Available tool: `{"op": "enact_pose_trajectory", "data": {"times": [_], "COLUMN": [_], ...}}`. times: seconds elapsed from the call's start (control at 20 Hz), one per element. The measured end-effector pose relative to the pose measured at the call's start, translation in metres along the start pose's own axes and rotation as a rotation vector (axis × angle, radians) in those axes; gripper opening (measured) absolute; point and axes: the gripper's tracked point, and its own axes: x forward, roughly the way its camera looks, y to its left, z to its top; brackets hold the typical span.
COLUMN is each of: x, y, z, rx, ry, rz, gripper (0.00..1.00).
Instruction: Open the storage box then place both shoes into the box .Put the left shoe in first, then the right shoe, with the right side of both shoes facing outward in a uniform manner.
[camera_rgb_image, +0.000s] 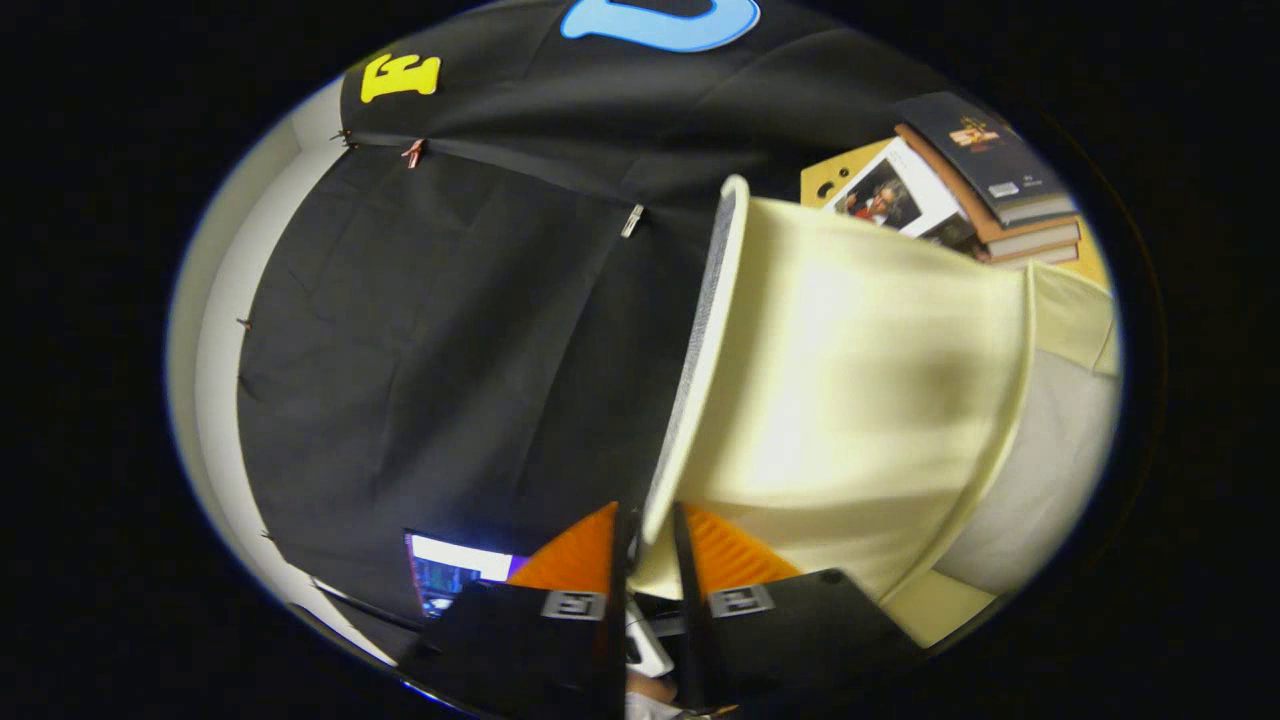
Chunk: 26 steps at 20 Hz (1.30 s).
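The view is tipped on its side. A pale cream flap of the storage box swings out ahead of the fingers, and its thin rim runs from the fingertips away toward the books. My gripper is shut on the near end of that rim, with one finger on each face of the flap. Beyond the flap's hinge line sits more of the cream box body, with a grey surface beside it.
A stack of books lies on a yellow-brown tabletop beyond the box. The black cloth wall stands on the flap's other side, with a pale wall strip past it. A lit screen glows near the fingers.
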Motion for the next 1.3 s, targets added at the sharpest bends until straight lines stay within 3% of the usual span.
{"op": "enact_pose_trajectory", "data": {"times": [0.1, 0.25, 0.65, 1.05, 1.3], "x": [-0.017, -0.054, -0.159, -0.279, -0.349], "y": [-0.008, -0.018, -0.067, -0.147, -0.217], "z": [0.006, 0.012, 0.033, 0.05, 0.039], "rx": [-0.097, -0.221, -0.381, -0.399, -0.394], "ry": [-0.038, -0.092, -0.275, -0.418, -0.431], "rz": [-0.052, -0.117, -0.298, -0.561, -0.755], "gripper": [1.0, 0.98, 0.98, 0.98, 0.98]}}
